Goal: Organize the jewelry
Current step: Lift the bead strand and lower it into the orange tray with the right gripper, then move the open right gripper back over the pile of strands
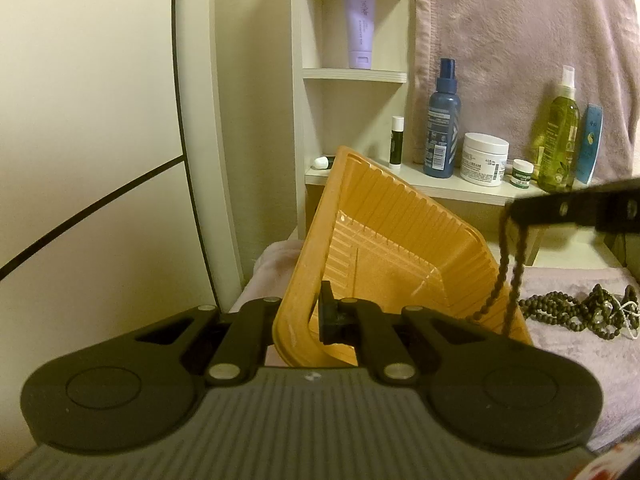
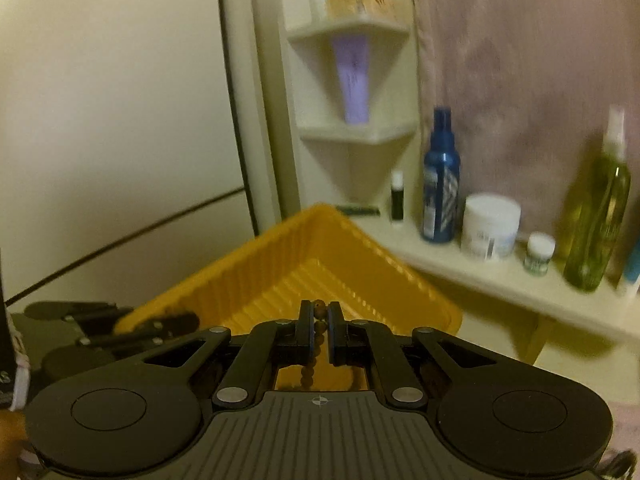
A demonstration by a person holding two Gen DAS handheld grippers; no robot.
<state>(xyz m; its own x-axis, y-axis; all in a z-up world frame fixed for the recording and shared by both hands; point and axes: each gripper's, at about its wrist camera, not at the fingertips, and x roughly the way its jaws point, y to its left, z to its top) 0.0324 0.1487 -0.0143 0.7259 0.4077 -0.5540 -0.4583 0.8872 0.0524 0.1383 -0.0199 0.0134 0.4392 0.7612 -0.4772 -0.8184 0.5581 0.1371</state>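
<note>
The tray [image 1: 384,248] was thin orange plastic, four-sided with rounded corners, its sloping walls pleated in fine ribs and its floor stamped with straight ridges. The left gripper [image 1: 298,316] was clamped on the tray's near rim, one black finger inside the wall and the other outside, and held it tilted so that one corner pointed up toward the shelf [image 1: 440,190] and the open face turned toward the right gripper.

The right gripper [image 2: 319,330] was closed on a string of beads [image 2: 316,340]. These were small, round, dull brown beads, wood-like in look, set close on the cord. In the right wrist view one bead sat at the fingertips and the rest ran down between the fingers, above the tray. In the left wrist view the string hung from the black fingertips as a doubled strand, its long axis close to upright, the lower ends crossing the tray's right rim.

More dark beads [image 1: 576,312] lay in a loose tangled heap on the pale fuzzy cloth [image 1: 560,360] to the right of the tray, a little white cord among them.

On the pale shelf behind stood a blue spray bottle [image 1: 442,120], a squat white jar [image 1: 485,159], a small green-labelled pot [image 1: 522,173] and a tall clear bottle [image 1: 559,136] of yellow-green liquid.
</note>
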